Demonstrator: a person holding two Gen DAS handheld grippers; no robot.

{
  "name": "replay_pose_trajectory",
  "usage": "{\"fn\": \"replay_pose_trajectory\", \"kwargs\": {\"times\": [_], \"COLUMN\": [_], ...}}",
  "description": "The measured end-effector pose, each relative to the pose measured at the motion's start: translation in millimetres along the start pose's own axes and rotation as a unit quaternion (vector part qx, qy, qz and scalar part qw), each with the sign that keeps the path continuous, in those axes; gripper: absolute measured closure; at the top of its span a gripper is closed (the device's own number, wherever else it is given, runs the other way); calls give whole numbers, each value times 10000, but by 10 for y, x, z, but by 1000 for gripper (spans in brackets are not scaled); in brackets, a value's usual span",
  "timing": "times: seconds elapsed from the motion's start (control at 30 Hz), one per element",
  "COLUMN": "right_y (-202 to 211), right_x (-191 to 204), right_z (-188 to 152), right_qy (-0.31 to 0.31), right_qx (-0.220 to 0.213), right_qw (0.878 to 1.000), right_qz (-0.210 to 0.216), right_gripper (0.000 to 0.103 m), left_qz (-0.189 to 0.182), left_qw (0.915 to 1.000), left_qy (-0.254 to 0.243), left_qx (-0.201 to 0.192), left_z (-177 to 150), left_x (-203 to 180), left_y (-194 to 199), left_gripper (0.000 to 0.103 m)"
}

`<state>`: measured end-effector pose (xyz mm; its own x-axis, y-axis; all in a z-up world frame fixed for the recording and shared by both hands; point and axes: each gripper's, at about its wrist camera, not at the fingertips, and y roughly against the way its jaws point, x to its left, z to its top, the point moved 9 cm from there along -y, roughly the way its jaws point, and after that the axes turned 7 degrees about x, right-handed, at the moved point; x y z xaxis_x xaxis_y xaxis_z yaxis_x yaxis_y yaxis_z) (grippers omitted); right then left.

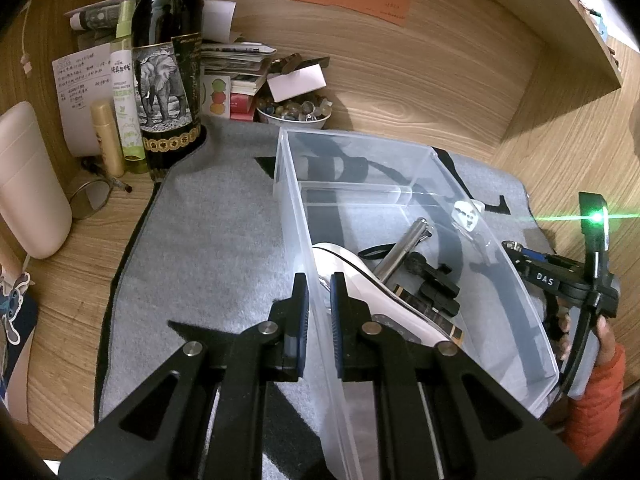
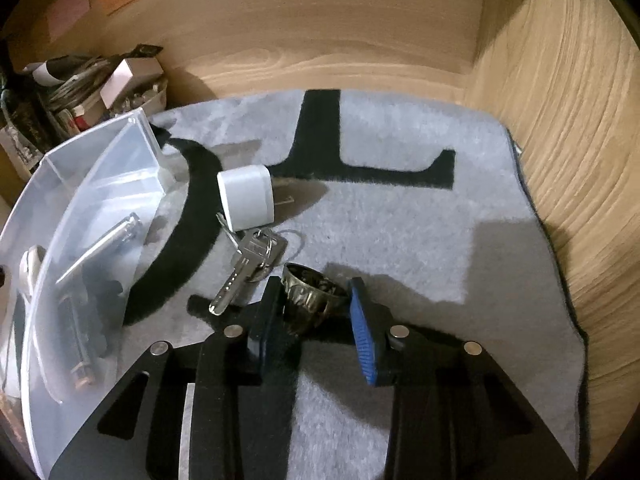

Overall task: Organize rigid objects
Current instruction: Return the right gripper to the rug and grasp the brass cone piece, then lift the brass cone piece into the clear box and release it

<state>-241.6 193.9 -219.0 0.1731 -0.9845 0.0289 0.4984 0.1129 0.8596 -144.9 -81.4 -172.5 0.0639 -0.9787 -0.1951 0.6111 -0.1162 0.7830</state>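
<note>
A clear plastic bin [image 1: 500, 264] sits on the grey mat. It holds a white device [image 1: 360, 272], a metal cylinder [image 1: 404, 248] and black parts [image 1: 436, 284]. My left gripper [image 1: 319, 312] straddles the bin's left wall, its jaws close on either side of it. In the right wrist view my right gripper [image 2: 314, 308] is open around a dark brass-coloured cup [image 2: 310, 298] on the mat. A bunch of keys [image 2: 248, 264] and a white charger plug [image 2: 246, 196] lie just beyond it. The bin [image 2: 76, 208] is to the left.
A wine bottle [image 1: 168, 68], spray bottles [image 1: 126, 92], papers and a bowl of marbles [image 1: 294, 112] crowd the desk's back left. A pink container [image 1: 28, 184] stands far left. Wooden walls enclose the desk at the back [image 2: 320, 32] and right.
</note>
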Motion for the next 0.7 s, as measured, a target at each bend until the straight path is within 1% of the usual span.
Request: {"fn": "replay_pose_trajectory", "kwargs": {"times": [0.17, 0.37, 0.47, 0.57, 0.7], "right_y": [189, 530, 666, 801, 891], "right_x": [78, 214, 354, 556, 783], "right_z": [20, 124, 214, 300, 347], "right_qy": [126, 216, 281, 480, 743], "right_qx": [-205, -671, -875, -1082, -1215], "right_qw": [9997, 9973, 9952, 9919, 9881], "right_qz": [59, 194, 338, 459, 588], "right_gripper": [73, 73, 73, 73, 73], "left_qz": [13, 13, 8, 19, 10], "left_qw": [10000, 10000, 10000, 10000, 10000], "left_qy": [-8, 1, 32, 30, 49], "left_qx": [5, -1, -6, -5, -6], "left_z": [0, -3, -6, -16, -18], "left_x": [4, 12, 23, 25, 25], "left_y": [-7, -10, -9, -9, -11], "left_gripper": [93, 93, 93, 93, 93]}}
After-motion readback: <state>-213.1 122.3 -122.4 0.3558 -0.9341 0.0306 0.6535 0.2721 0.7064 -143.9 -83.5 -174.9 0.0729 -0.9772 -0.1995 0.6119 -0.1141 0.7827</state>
